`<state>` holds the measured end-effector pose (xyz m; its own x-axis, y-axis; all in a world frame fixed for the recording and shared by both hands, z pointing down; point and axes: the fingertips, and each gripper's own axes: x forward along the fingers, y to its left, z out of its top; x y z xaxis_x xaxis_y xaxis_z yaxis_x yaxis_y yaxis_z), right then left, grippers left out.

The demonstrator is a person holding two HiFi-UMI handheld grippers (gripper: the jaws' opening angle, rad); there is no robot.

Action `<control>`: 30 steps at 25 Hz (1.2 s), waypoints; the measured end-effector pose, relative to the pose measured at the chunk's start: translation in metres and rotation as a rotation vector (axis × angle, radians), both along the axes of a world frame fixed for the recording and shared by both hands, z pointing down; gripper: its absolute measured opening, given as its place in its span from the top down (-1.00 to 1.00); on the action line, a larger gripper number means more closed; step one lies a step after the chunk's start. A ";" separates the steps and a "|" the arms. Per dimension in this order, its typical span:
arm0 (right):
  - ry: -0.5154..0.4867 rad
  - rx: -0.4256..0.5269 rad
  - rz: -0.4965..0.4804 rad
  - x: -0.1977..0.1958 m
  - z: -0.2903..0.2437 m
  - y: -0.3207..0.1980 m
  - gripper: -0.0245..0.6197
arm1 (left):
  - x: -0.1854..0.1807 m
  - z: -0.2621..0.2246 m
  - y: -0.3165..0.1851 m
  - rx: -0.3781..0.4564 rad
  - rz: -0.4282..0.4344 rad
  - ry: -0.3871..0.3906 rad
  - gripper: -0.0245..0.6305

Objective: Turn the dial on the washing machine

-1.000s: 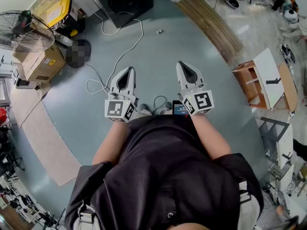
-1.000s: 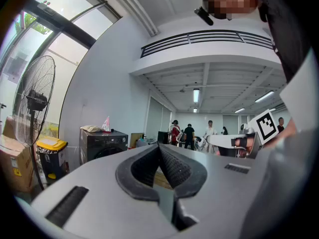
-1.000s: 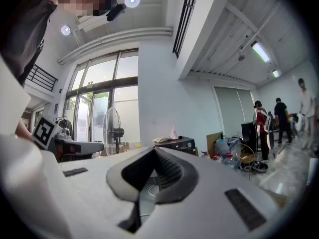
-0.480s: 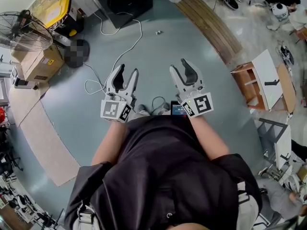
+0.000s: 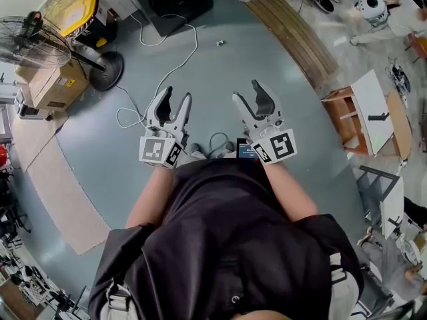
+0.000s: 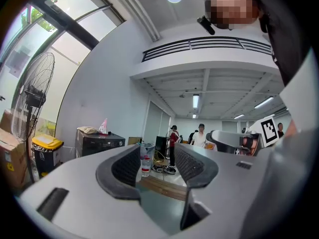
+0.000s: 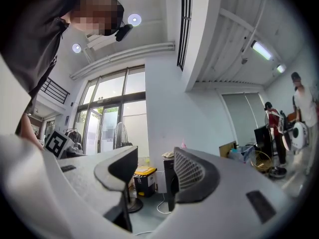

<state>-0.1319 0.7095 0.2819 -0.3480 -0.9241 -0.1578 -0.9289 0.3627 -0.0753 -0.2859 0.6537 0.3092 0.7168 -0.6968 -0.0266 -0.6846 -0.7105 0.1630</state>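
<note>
The washing machine [image 5: 175, 0] is a black box on the floor at the top of the head view, well ahead of both grippers; its dial cannot be made out. It shows again as a dark cabinet [image 6: 98, 143] in the left gripper view and as a dark box [image 7: 168, 176] in the right gripper view. My left gripper [image 5: 177, 99] [image 6: 157, 154] is held level at waist height, open and empty. My right gripper [image 5: 247, 93] [image 7: 154, 157] is beside it, tilted slightly up. Its jaws have just been opening and nothing is between them.
A standing fan [image 5: 33, 42], cardboard boxes [image 5: 57, 85] and a yellow bin [image 5: 79, 13] line the left. A white cable [image 5: 170, 69] snakes over the grey floor from the machine. A wooden strip [image 5: 297, 35] and a small wooden shelf [image 5: 363, 115] lie to the right.
Both grippers were shut a second ago and now stand open; the right one widened further in the last half second. The hands have hardly shifted.
</note>
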 end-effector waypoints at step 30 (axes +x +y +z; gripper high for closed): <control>-0.030 -0.065 -0.043 0.070 0.014 -0.023 0.27 | 0.061 0.006 -0.010 -0.024 -0.053 -0.019 0.33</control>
<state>-0.0622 0.6870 0.2963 -0.3833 -0.9172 -0.1090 -0.9096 0.3953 -0.1276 -0.2253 0.6441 0.3155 0.6793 -0.7339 0.0037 -0.7240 -0.6694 0.1665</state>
